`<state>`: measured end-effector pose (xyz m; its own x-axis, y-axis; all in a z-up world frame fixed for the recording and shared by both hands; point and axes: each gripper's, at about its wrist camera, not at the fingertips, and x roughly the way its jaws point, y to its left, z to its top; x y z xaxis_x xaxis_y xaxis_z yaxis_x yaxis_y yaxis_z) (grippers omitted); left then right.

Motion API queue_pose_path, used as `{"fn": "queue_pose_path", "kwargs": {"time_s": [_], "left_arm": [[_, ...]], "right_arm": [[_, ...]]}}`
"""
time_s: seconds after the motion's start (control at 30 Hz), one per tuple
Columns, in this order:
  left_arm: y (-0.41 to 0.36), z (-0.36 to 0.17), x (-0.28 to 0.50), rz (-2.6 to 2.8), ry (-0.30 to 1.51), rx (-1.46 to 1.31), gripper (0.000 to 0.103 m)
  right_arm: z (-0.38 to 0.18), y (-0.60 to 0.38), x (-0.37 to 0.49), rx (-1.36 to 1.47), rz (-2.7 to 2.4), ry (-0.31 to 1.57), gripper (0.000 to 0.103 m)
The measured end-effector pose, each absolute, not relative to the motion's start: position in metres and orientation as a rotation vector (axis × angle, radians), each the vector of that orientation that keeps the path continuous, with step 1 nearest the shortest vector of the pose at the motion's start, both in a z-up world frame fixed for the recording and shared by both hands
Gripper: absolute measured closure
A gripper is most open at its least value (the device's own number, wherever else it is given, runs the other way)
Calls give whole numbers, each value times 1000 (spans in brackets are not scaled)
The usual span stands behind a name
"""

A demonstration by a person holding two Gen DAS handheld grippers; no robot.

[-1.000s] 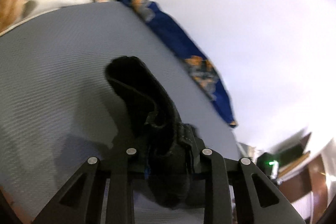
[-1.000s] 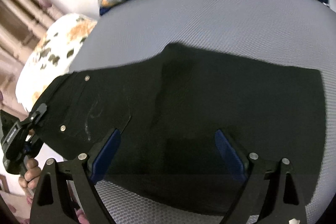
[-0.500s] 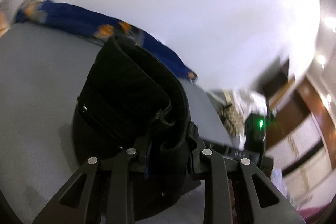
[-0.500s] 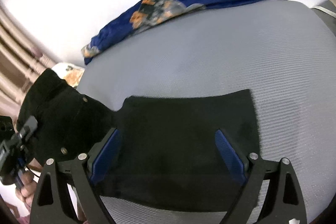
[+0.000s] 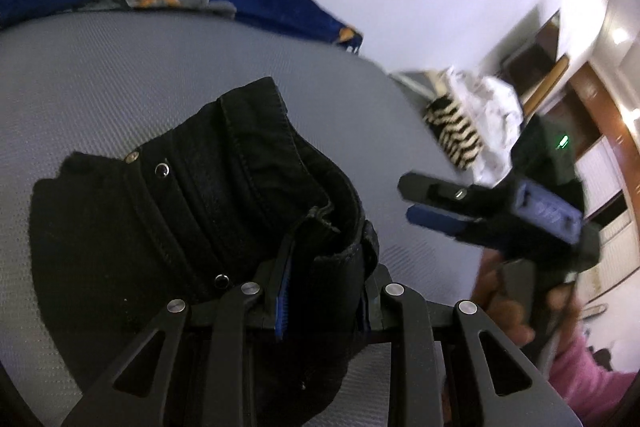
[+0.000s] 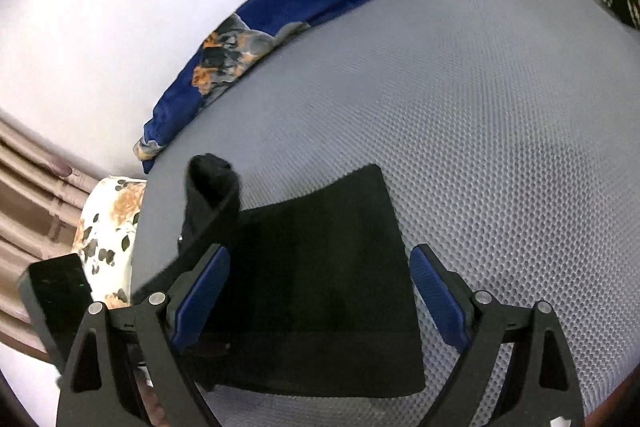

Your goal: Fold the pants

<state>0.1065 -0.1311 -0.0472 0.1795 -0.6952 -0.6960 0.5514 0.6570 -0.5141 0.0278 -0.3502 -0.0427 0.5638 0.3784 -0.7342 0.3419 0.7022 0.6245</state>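
my left gripper (image 5: 320, 291) clamps pants (image 5: 192, 227) waistband; right gripper (image 6: 316, 291) wide, empty. thick bunch ahead may slip, skewing fold.

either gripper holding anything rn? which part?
Left gripper is shut on the black pants at the waistband end. Right gripper is open, holding nothing.

A grey mesh-textured bed (image 6: 480, 115) carries black pants (image 6: 320, 275) near its front edge and a blue patterned cloth (image 6: 280, 23) along its far edge.
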Motion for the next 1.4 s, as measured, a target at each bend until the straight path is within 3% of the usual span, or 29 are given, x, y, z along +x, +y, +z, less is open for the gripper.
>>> {"fn": "queue_pose_path", "kwargs": {"time_s": [0.17, 0.37, 0.67, 0.83, 1.1, 1.3, 1.37, 1.4], "left_arm": [[-157, -73, 87, -860, 1112, -33, 73], [-168, -66, 69, -906, 1099, 35, 49], [-116, -28, 63, -855, 984, -7, 42], [-67, -32, 84, -693, 991, -95, 42], [-20, -56, 94, -554, 1055, -169, 42], [-28, -70, 93, -557, 1065, -129, 42], [-30, -72, 93, -555, 1072, -125, 42], [-30, -72, 93, -555, 1072, -127, 42]], "right_arm": [[-56, -349, 33, 839, 59, 1033, 12], [-69, -340, 49, 816, 143, 1082, 12], [-96, -330, 67, 831, 312, 1155, 14], [-108, -328, 78, 817, 401, 1165, 31], [-121, -326, 105, 834, 510, 1138, 44], [-124, -325, 123, 879, 550, 1109, 45], [-123, -322, 123, 870, 529, 1113, 56], [-122, -319, 122, 877, 534, 1122, 73]]}}
